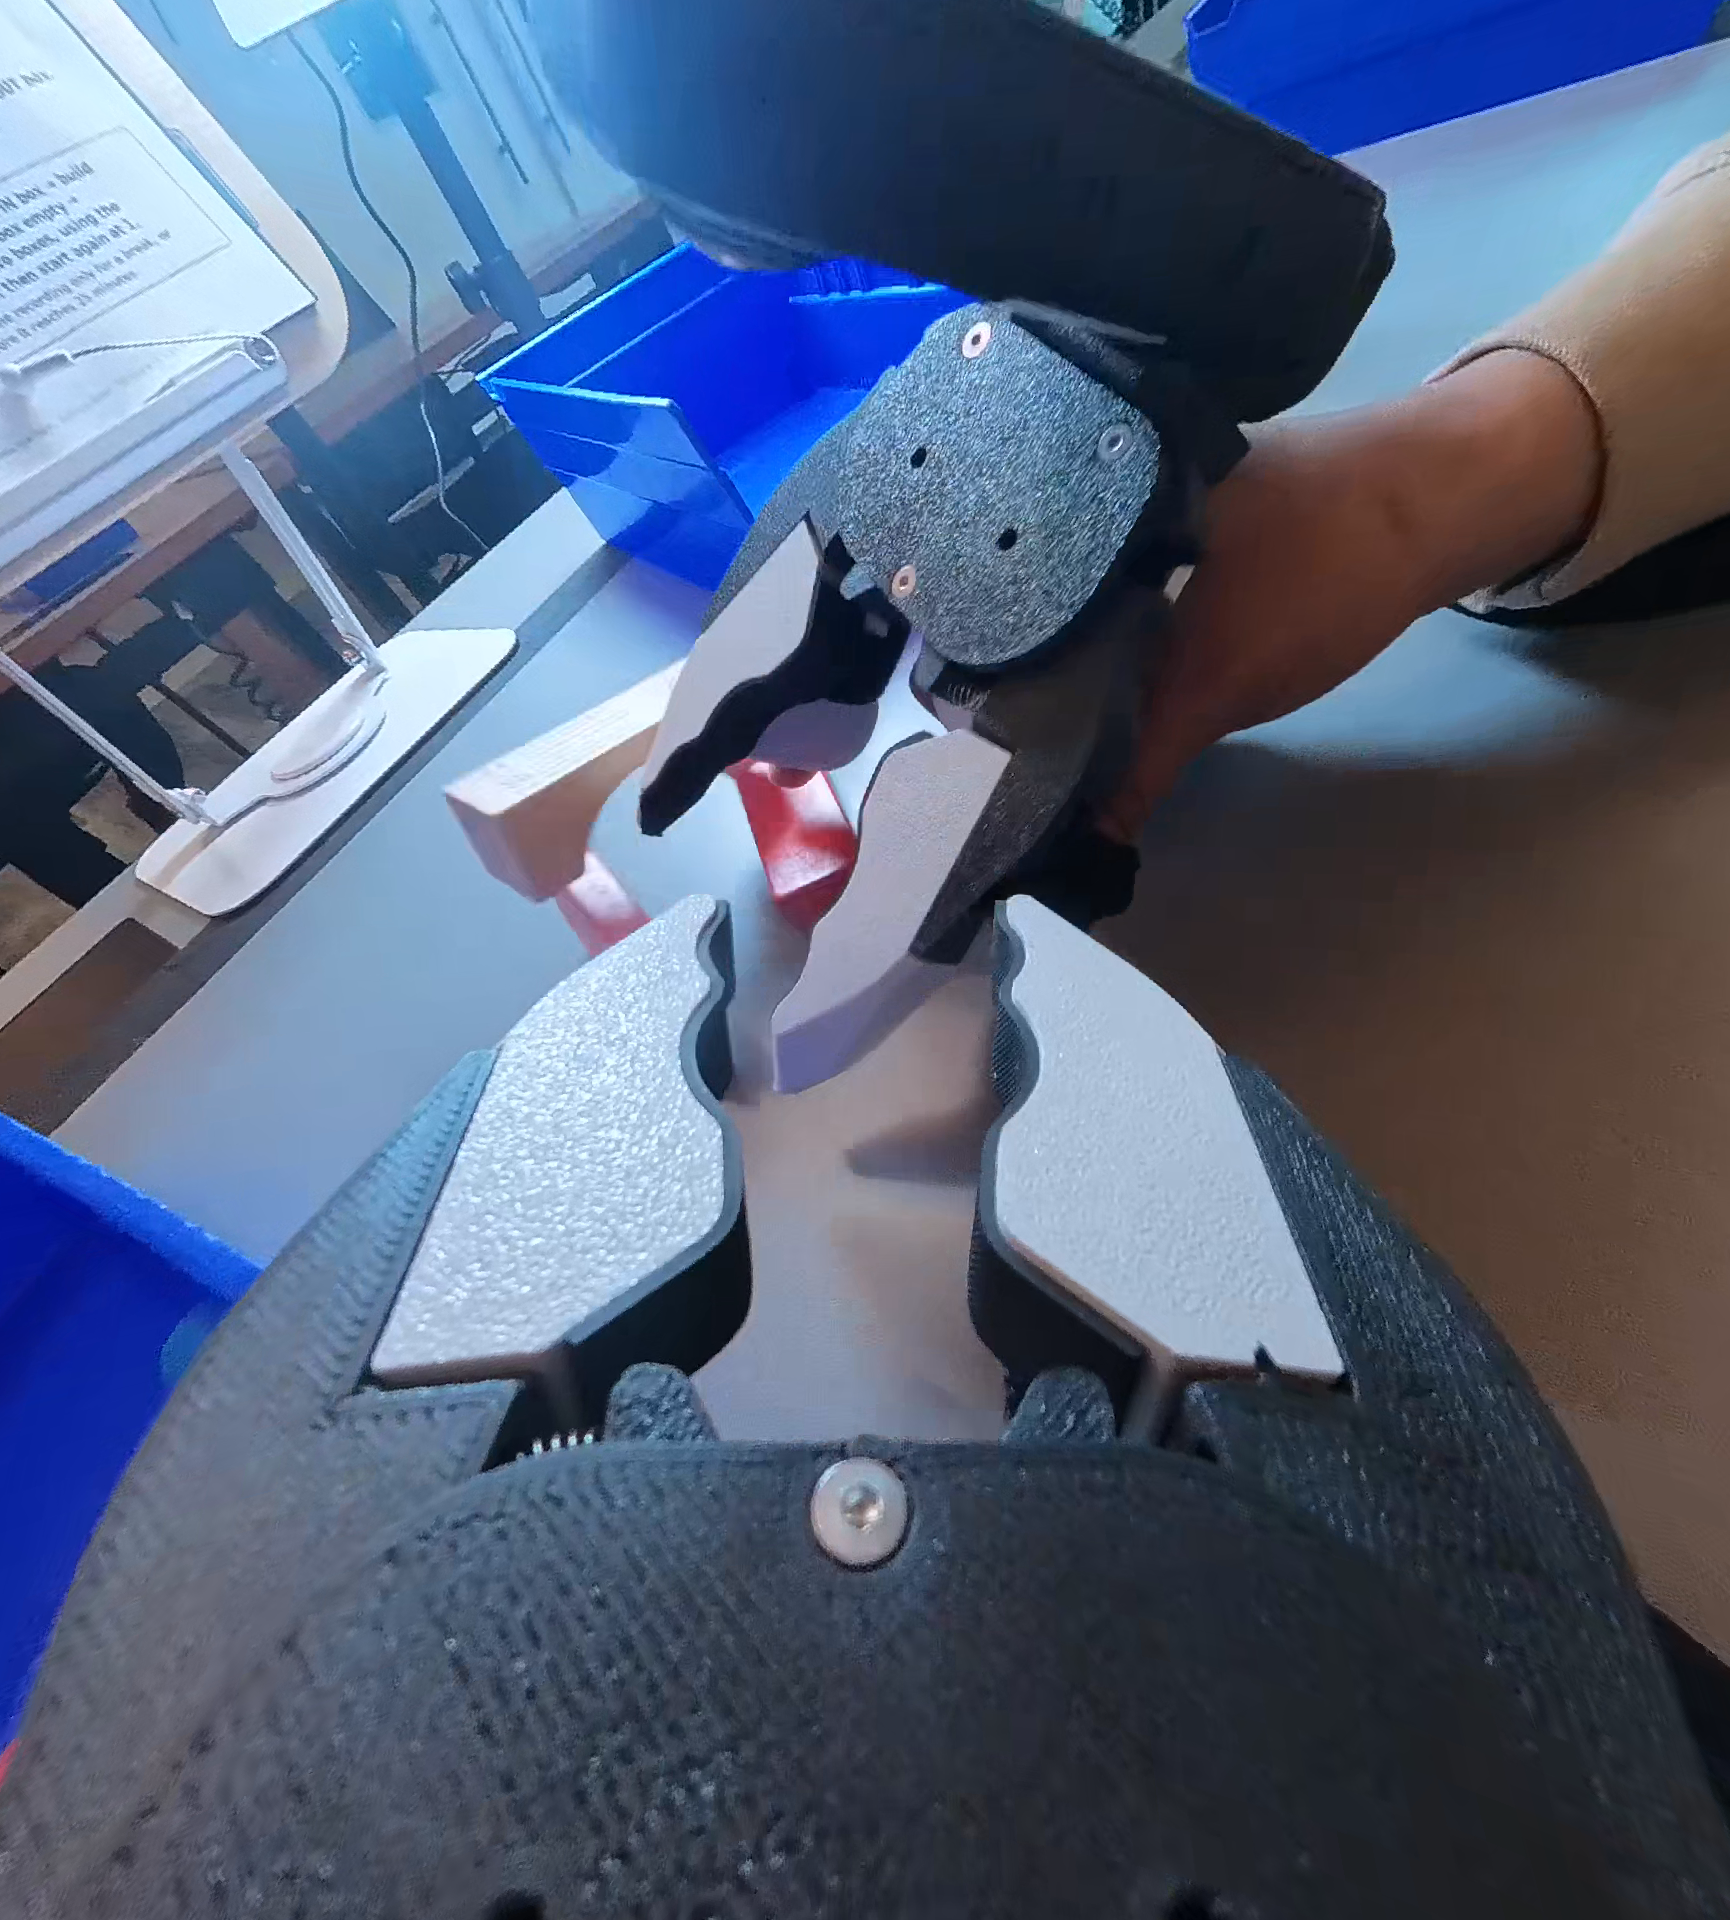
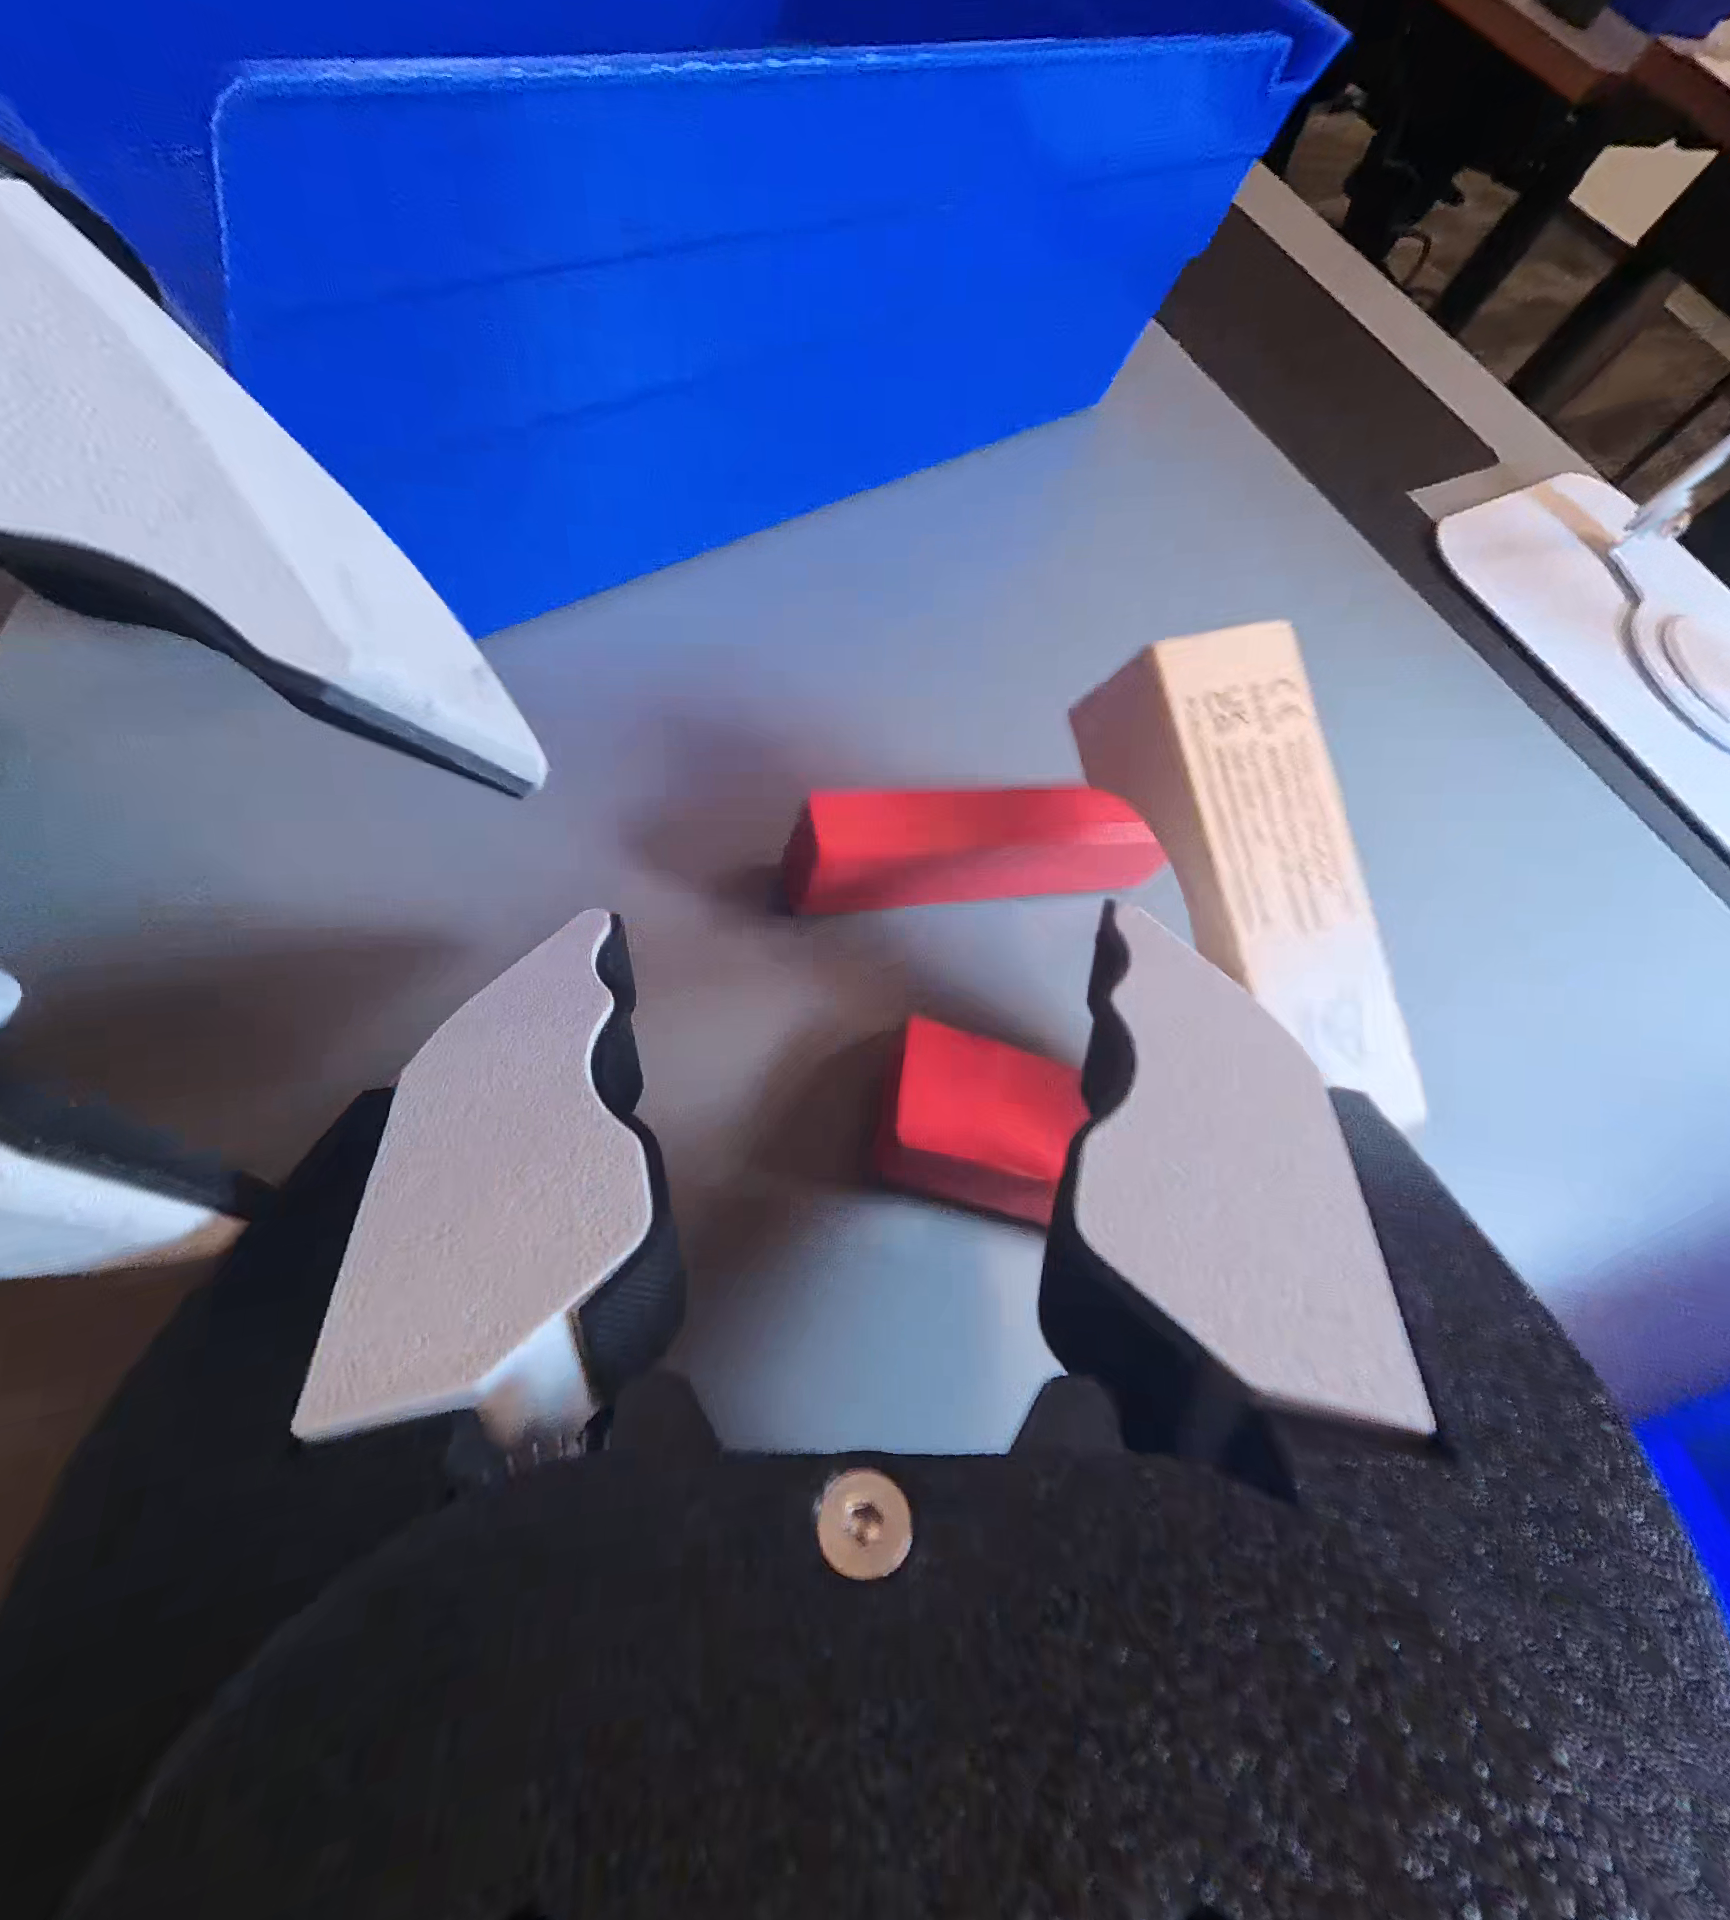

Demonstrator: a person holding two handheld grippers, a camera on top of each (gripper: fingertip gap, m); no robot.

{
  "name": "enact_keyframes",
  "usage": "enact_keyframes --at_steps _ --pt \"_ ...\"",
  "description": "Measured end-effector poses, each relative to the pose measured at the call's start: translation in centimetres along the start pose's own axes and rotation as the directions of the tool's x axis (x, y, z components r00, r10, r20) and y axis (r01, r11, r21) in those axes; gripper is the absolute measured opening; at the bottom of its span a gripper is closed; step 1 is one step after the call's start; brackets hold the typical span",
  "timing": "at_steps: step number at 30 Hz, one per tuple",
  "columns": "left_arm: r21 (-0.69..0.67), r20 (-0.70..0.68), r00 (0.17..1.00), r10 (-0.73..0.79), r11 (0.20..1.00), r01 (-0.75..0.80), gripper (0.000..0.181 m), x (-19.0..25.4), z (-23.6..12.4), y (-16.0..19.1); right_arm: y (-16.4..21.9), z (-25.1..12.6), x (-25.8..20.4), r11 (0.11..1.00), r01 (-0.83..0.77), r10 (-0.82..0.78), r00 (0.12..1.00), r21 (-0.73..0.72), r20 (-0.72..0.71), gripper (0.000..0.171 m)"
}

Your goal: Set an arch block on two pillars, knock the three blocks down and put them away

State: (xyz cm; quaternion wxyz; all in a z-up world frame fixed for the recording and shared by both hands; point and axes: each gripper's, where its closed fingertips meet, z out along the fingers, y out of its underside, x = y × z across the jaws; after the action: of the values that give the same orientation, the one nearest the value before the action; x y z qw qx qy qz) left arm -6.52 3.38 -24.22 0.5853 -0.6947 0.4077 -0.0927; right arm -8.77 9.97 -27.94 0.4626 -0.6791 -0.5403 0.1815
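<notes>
Both grippers are hovering with fingers spread, gripping nothing — the left gripper [image 1: 861, 945]; the right gripper [image 2: 861, 925] above two fallen red pillars [image 2: 965, 847] and the pale arch block [image 2: 1256, 831] lying beside them.

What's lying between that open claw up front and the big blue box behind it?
In the right wrist view, two fallen red blocks lie on the grey table between the right gripper and the blue bin.

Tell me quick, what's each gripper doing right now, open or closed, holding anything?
Left gripper: open, holding nothing.
Right gripper: open, holding nothing; the nearer red block lies on the table between its fingertips, ungripped.
</notes>
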Motion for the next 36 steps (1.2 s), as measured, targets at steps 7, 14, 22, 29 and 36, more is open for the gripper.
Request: enact_keyframes --at_steps 7,14,22,29,36 --pt "0.000 0.000 1.000 -0.007 1.000 0.007 0.048 -0.1 0.0 0.0 0.3 -3.0 1.2 0.996 -0.061 0.061 0.998 0.060 0.012 0.078" --pt "-0.009 0.011 1.000 -0.019 1.000 0.019 0.048 -0.5 0.1 0.2 0.4 -3.5 2.7 0.992 -0.098 0.098 0.995 0.079 0.001 0.078" --pt "-0.008 0.014 1.000 -0.027 1.000 0.028 0.048 -0.7 0.0 0.3 2.7 -2.9 4.0 0.989 -0.150 0.149 0.989 -0.015 -0.021 0.084" --pt "-0.023 0.011 1.000 -0.022 0.999 0.022 0.047 -0.6 0.2 0.6 6.4 -1.8 5.0 0.941 -0.278 0.266 0.960 -0.193 -0.089 0.102" --pt "-0.032 0.006 1.000 0.004 0.999 -0.004 0.046 -0.4 0.3 0.6 5.3 -0.1 4.0 0.930 -0.290 0.277 0.957 -0.226 -0.087 0.103"
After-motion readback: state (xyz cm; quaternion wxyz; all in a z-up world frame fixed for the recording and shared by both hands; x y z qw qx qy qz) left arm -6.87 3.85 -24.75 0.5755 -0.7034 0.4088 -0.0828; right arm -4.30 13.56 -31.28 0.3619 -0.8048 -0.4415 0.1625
